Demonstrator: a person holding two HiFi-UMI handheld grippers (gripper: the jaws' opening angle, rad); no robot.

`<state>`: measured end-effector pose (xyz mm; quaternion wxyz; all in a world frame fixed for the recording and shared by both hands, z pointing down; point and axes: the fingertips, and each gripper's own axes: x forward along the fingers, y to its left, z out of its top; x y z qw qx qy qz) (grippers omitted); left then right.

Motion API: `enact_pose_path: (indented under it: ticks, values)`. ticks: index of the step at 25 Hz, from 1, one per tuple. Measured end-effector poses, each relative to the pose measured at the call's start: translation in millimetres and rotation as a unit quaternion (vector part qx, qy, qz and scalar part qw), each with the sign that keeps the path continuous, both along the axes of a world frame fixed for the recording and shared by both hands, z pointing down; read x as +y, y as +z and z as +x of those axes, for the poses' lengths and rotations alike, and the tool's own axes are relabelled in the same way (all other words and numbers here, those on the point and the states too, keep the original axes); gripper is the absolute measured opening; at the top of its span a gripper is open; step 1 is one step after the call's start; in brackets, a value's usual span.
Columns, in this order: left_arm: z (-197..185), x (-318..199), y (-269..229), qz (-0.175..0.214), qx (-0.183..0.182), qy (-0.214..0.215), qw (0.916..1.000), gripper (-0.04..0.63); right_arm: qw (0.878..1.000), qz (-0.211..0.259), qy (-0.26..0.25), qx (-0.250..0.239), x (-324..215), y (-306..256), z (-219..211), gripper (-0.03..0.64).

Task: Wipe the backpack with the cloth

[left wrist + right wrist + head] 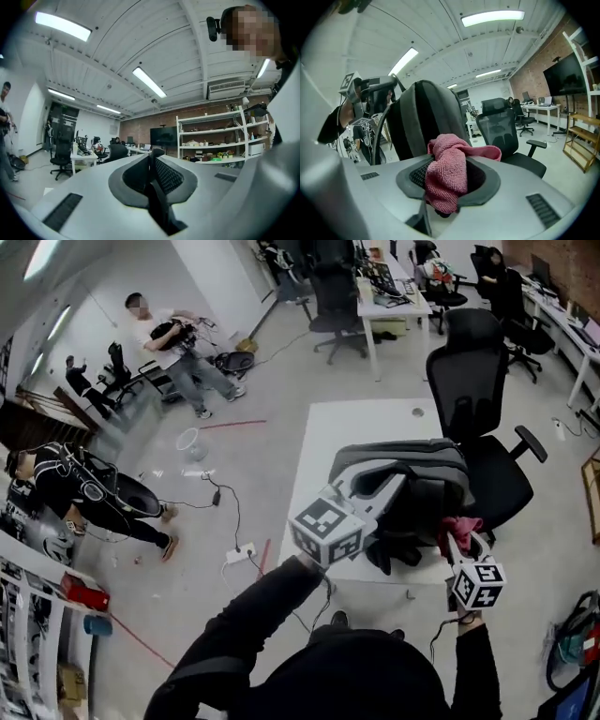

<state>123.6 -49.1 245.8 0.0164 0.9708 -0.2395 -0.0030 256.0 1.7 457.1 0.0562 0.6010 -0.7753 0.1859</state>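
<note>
A grey and black backpack (412,470) hangs upright above the white table (342,442). My left gripper (386,486) is at its top. In the left gripper view the jaws (152,164) are shut on a thin black strap (161,206) of the backpack. My right gripper (464,545) is just right of the backpack, shut on a pink cloth (459,526). In the right gripper view the cloth (447,173) bulges out of the jaws. There the backpack (424,117) stands close ahead, with the left gripper (358,96) up at its left.
A black office chair (478,399) stands right behind the table. Cables and a power strip (239,554) lie on the floor to the left. Three people are busy at the far left. Desks with more chairs (337,306) fill the back, and shelves (220,140) line a wall.
</note>
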Motion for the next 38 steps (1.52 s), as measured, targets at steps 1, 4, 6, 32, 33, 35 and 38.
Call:
enact_pose_path:
  ticks: [1,4,6,32,33,35,38]
  values:
    - [-0.3,-3.7,3.1,-0.005,0.001,-0.005,1.0000,0.043,1.000,-0.002,0.001,0.000,4.2,0.6,0.3,0.141]
    - [-0.5,-21.8,12.3,-0.020,0.002,-0.018,0.9996,0.043,1.000,0.011,0.000,0.000,6.7,-6.3,3.9,0.141]
    - [-2.3,-32.8,13.9,-0.021,0.000,-0.023,0.9995,0.043,0.999,0.042,-0.013,0.008,3.0,-30.6,-0.3,0.141]
    - [-66.4,-134.3,-11.2,-0.061,0.098,0.112,0.9869,0.043,0.991,-0.103,0.009,0.084,-68.1,94.0,-97.1,0.141]
    - [-65.5,-138.1,-12.4,-0.067,0.098,0.120,0.9856,0.043,0.989,-0.124,0.015,0.076,-68.5,112.5,-94.2,0.141]
    - [-58.7,-141.5,-12.0,-0.073,0.094,0.132,0.9841,0.043,0.985,-0.160,0.025,0.065,-69.0,146.7,-85.2,0.141]
    - [-47.7,-137.0,-18.9,-0.067,0.093,0.134,0.9844,0.043,0.974,-0.215,0.033,0.062,-61.3,191.0,-67.6,0.141]
